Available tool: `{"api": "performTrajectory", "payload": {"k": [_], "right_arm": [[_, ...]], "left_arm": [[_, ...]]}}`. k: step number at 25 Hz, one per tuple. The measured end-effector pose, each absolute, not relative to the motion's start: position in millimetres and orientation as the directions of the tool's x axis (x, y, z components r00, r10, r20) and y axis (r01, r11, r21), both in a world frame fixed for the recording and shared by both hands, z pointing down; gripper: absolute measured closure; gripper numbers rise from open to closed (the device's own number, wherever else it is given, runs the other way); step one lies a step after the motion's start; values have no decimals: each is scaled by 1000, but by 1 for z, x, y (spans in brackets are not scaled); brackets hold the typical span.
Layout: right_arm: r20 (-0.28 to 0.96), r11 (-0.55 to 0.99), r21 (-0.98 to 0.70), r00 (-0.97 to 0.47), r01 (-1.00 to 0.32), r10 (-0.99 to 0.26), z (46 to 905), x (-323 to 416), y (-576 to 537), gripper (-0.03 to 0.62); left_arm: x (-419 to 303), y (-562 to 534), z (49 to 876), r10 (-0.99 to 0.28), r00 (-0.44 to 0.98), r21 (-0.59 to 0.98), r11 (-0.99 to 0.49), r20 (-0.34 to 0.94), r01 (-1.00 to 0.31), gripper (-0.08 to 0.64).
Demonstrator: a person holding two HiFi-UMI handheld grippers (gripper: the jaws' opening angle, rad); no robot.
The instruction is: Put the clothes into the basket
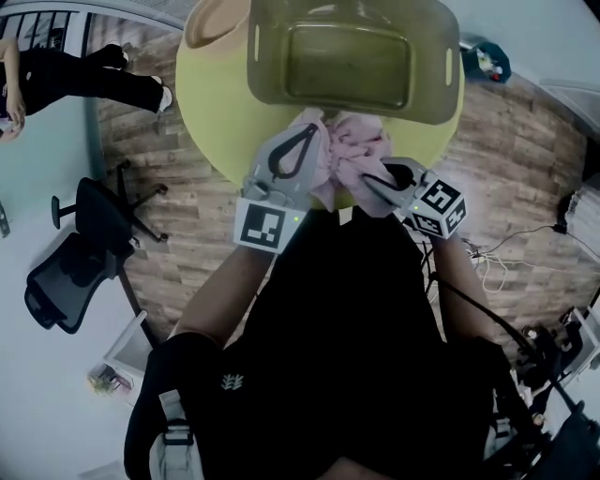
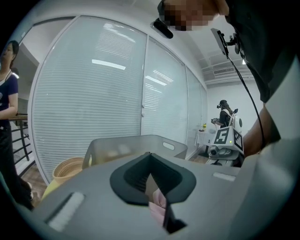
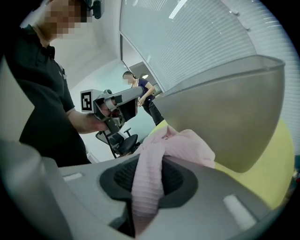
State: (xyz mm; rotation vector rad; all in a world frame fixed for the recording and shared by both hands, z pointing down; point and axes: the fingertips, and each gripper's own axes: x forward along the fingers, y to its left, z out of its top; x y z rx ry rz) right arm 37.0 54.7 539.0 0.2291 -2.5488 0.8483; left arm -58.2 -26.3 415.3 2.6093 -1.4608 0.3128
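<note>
One basket (image 1: 267, 80) stands just beyond pink cloth (image 1: 349, 150).

Head view steeply downward, gripper views low, close, all sharing basket (image 1: 428, 58) and pink garment (image 1: 354, 148)

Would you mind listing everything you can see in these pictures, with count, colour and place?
grey basket: one, grey, empty, on the table's far side.
pink cloth: one, pink, bunched at the table's near edge, just before the grey basket.
table: one, yellow, round, under both baskets.
woven basket: one, tan, on the table left of the grey basket.
office chair: one, black, on the wood floor at left.
bystander: one, dark clothes, far left.
cables: several, on the floor at right.
left gripper: one, grey, shut on the pink cloth's left side.
right gripper: one, grey, shut on its right side.
</note>
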Motion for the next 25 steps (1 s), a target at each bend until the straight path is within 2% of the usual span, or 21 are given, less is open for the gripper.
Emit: {"api": "performTrajectory", "payload": {"k": [14,25], "right_arm": [[330,855,-491,-944,-168,4,423,2,62,495],[258,890,-436,-966,-132,-17,358,-6,47,498]], "left_arm": [[-95,-10,346,-873,472,-8,-477,120,-879,555],[-118,-10,309,-900,430,-26,-433,66,-901,555]]}}
